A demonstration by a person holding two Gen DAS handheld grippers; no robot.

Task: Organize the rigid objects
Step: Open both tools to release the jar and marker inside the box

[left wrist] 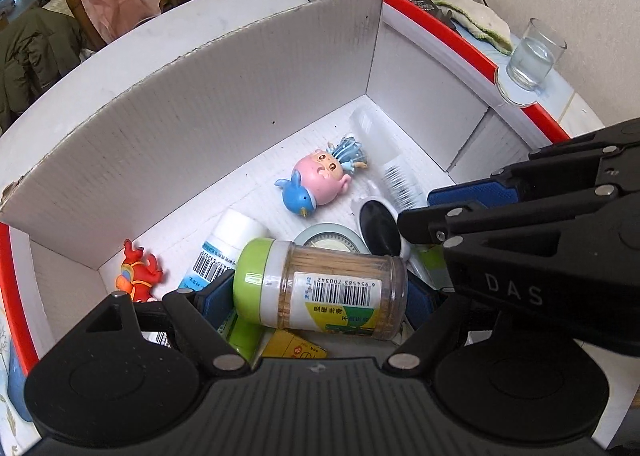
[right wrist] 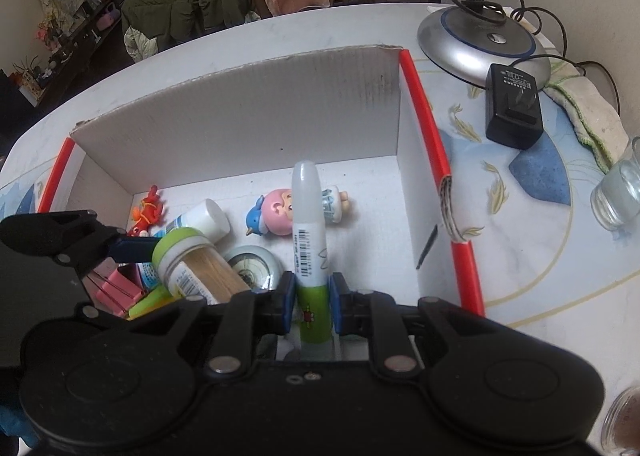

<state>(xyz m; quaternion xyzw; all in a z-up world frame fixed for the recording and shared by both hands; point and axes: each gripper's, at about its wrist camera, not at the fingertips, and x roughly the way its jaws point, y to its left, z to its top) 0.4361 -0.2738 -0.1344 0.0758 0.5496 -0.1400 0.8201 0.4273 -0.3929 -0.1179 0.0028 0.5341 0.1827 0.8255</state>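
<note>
Toothpick jar [left wrist: 320,288] with a green lid lies on its side between the blue pads of the left gripper [left wrist: 320,302], which holds it lengthwise with the jaws wide, low inside the white cardboard box [left wrist: 200,128]. Right gripper [right wrist: 313,306] is closed narrow on a glue tube [right wrist: 308,232] above the box floor. Behind lie a pink doll [left wrist: 320,180] and a red toy [left wrist: 140,272].
</note>
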